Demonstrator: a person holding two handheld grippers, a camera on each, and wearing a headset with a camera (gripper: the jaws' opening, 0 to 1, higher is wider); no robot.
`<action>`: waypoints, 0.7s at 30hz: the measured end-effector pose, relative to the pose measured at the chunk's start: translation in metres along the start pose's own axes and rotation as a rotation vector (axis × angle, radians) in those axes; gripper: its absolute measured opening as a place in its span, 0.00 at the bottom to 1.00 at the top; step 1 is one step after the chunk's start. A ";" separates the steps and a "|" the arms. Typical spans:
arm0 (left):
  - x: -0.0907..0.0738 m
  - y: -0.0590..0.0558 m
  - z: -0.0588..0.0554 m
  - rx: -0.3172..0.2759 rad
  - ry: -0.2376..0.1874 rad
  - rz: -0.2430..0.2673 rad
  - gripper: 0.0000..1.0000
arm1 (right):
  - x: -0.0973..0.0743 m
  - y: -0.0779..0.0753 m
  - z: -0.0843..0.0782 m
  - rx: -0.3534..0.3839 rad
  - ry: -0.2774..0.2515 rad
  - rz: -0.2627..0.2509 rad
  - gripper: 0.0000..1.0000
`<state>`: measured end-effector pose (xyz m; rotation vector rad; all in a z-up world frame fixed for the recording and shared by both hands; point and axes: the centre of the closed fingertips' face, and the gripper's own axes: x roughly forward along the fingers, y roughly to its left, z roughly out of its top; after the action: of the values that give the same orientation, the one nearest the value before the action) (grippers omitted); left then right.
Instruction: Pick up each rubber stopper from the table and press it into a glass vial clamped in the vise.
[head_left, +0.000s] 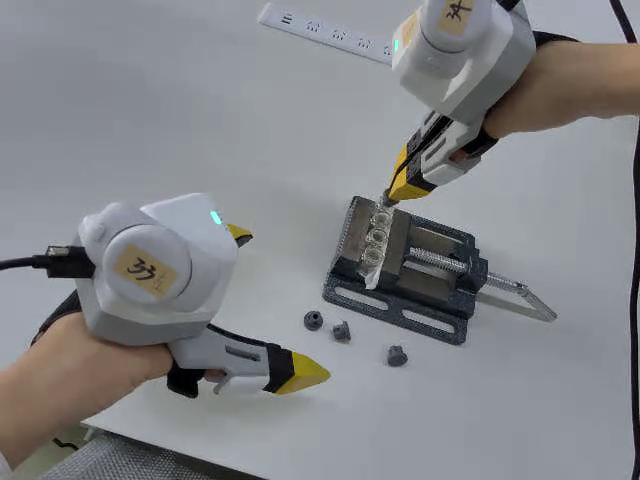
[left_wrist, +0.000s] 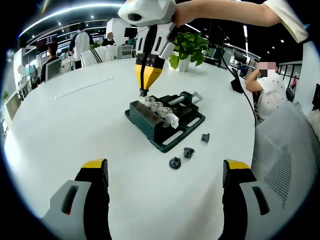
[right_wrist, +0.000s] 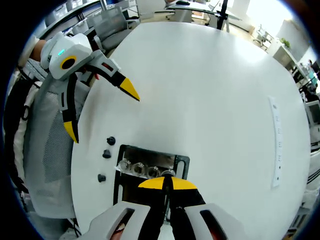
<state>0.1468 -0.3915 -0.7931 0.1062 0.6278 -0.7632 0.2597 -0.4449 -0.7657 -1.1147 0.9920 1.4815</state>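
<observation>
**Head view:** camera above the near side of the table (head_left: 180, 110), facing forward and down at medium range. The vise (head_left: 405, 270) sits right of centre.

**Left gripper view:** camera low over the table, facing across it toward the vise at medium range, with the right gripper (left_wrist: 143, 89) over the vise.

**Right gripper view:** camera close above the vise, facing steeply down, with the left gripper (right_wrist: 106, 119) at upper left.

**Shared by all three views:** the vise, the loose stoppers (head_left: 342, 330) and the surrounding table.
</observation>
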 end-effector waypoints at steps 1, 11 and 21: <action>0.000 0.000 0.001 0.002 -0.001 0.000 0.95 | 0.000 0.000 -0.001 -0.001 0.002 0.001 0.00; 0.003 0.001 0.002 0.001 -0.004 -0.005 0.95 | 0.002 -0.001 0.001 0.029 0.014 0.020 0.00; 0.006 0.001 0.003 -0.003 -0.007 -0.008 0.94 | 0.002 0.000 0.003 -0.027 0.112 -0.009 0.00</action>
<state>0.1518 -0.3954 -0.7937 0.0980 0.6232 -0.7702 0.2589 -0.4413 -0.7668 -1.2316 1.0453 1.4419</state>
